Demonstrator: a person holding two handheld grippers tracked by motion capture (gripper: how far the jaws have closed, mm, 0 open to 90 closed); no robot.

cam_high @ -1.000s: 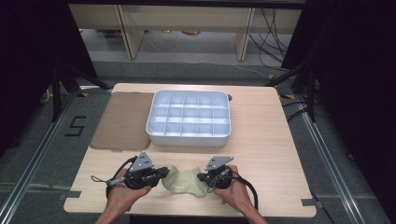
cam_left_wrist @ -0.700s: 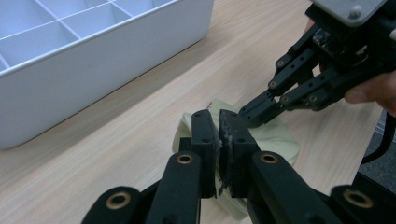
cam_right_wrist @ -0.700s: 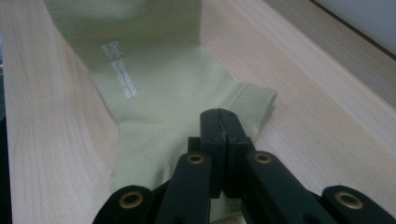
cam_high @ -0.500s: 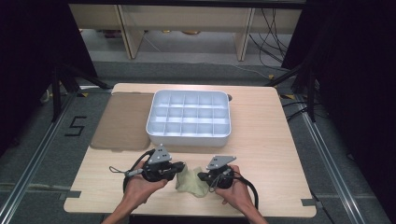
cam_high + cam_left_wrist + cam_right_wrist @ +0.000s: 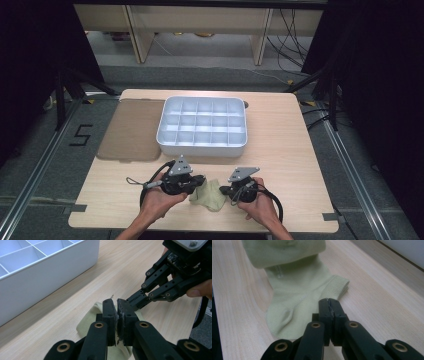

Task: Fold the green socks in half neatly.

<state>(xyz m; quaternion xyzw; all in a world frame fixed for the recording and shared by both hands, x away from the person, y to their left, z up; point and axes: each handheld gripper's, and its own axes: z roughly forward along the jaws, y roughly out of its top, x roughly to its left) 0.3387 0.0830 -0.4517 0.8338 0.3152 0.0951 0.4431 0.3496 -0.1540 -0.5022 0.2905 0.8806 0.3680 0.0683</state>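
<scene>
1. a pale green sock (image 5: 209, 195) lies on the near part of the wooden table (image 5: 280, 150), between the two grippers and in front of the white compartment tray (image 5: 202, 126).
2. the left gripper (image 5: 117, 302) has its jaws pressed together over the sock's folded edge; fabric bunches under and around them, though whether any is pinched between the pads is hard to tell.
3. the right gripper (image 5: 329, 301) has its jaws together too, resting at the ribbed cuff (image 5: 335, 286) of the sock, with nothing visibly between the pads.
4. in the left gripper view the right gripper's tip meets the left one just above the sock.
5. a brown mat (image 5: 132, 130) lies left of the tray, touching it.
</scene>
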